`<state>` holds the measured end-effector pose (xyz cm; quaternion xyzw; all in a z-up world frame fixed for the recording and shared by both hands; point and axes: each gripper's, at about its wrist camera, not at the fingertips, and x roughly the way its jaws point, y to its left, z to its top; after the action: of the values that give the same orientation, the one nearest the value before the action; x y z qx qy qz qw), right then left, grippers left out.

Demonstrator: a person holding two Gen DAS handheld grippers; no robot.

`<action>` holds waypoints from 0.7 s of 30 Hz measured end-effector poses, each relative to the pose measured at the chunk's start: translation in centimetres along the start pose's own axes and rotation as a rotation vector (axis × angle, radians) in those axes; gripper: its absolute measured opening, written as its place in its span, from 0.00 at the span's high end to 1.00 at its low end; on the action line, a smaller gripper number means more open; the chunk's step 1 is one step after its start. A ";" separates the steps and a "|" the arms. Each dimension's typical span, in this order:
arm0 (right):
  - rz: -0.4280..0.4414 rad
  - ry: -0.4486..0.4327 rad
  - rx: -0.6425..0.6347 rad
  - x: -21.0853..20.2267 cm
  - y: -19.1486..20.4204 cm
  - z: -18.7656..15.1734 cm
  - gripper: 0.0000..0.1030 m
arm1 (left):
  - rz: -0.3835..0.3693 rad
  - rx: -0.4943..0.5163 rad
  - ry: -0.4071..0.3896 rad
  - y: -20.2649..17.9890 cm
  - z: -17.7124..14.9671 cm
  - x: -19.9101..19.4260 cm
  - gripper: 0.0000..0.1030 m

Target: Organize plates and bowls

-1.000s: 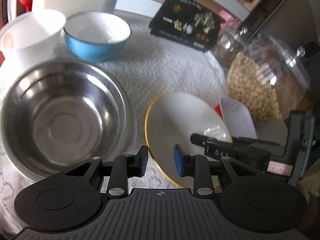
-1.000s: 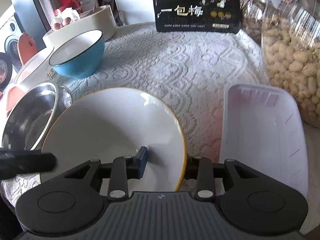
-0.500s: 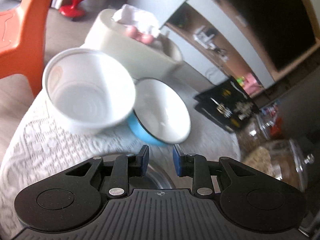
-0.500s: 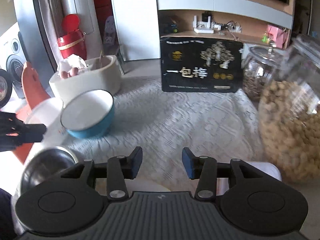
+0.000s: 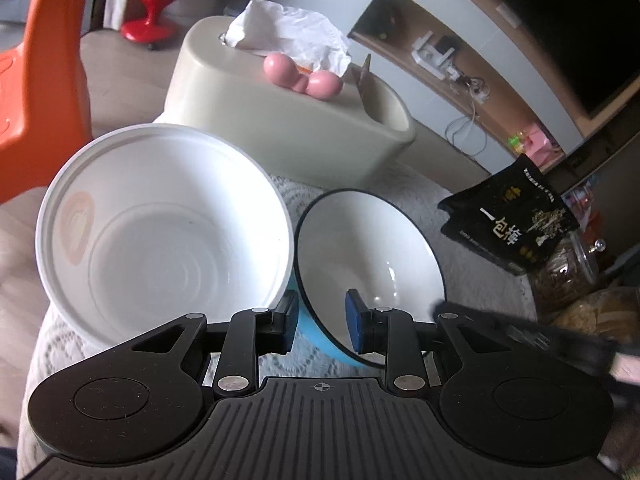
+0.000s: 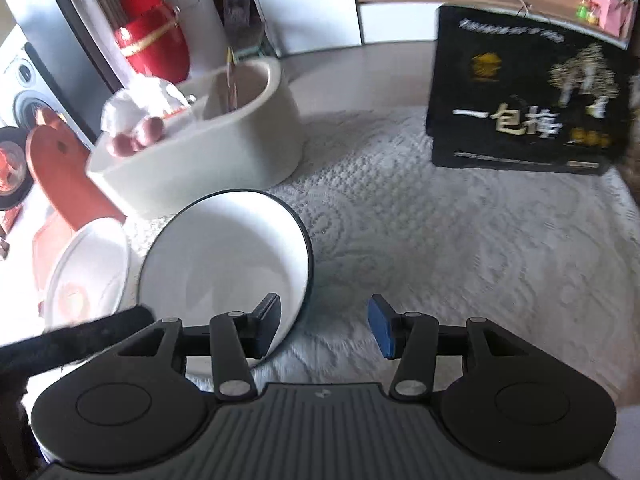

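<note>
the blue bowl (image 5: 372,264) sits in the lower middle of the left wrist view, tipped so its white inside faces the camera, its near rim lying in the gap of the left claw (image 5: 322,322), whose jaws stand narrowly apart with the rim between them but not visibly pressed; this looks like a line-up for a rim pinch, and i judge the bowl is about to be lifted for stacking. the white plastic bowl (image 5: 160,236) stands just left of it, rims seemingly touching, which makes it a likely nesting partner, though that is a guess. in the right wrist view the blue bowl (image 6: 228,264) fills the lower left, and the right claw (image 6: 324,328) hangs wide apart, its left finger at the bowl's near rim, its right finger over bare lace, gripping nothing. behind both bowls, toward the upper part of each frame, is the cream tissue holder (image 5: 288,108), and at the right the black snack bag (image 5: 512,220) stands on the lace-covered worktop (image 6: 460,248). compared with a second ago, the steel bowl and the yellow-rimmed plate have dropped out of both views, the right claw no longer straddles the plate's rim, and both claws have moved on to the blue bowl.
</note>
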<state>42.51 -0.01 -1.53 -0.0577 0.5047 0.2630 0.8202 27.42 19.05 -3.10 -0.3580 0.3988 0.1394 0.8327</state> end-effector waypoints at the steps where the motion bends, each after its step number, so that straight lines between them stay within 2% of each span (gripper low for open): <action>1: -0.009 0.010 0.004 0.8 0.2 0.3 0.53 | -0.003 0.010 0.003 0.0 0.2 -0.1 0.72; 6: 0.017 0.055 0.019 2.2 0.4 0.1 0.53 | -0.028 0.117 -0.001 -1.3 2.6 -1.5 0.72; 9: 0.026 0.054 0.029 1.6 0.4 -0.2 0.53 | -0.003 0.266 0.018 -3.2 5.0 -1.4 0.72; 11: 0.038 0.058 0.048 1.2 0.0 -0.4 0.53 | 0.014 0.320 0.036 -4.0 6.2 -0.4 0.72; 16: 0.067 0.094 0.119 1.8 -1.0 -1.2 0.53 | 0.132 0.401 0.058 -4.5 7.5 3.6 0.72; 21: 0.106 0.122 0.138 2.8 -0.7 -1.1 0.64 | 0.151 0.425 0.097 -4.1 7.3 7.1 0.70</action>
<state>42.97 0.06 -4.62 0.0098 0.5731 0.2667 0.7748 38.25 20.96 -3.44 -0.1502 0.4844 0.0966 0.8564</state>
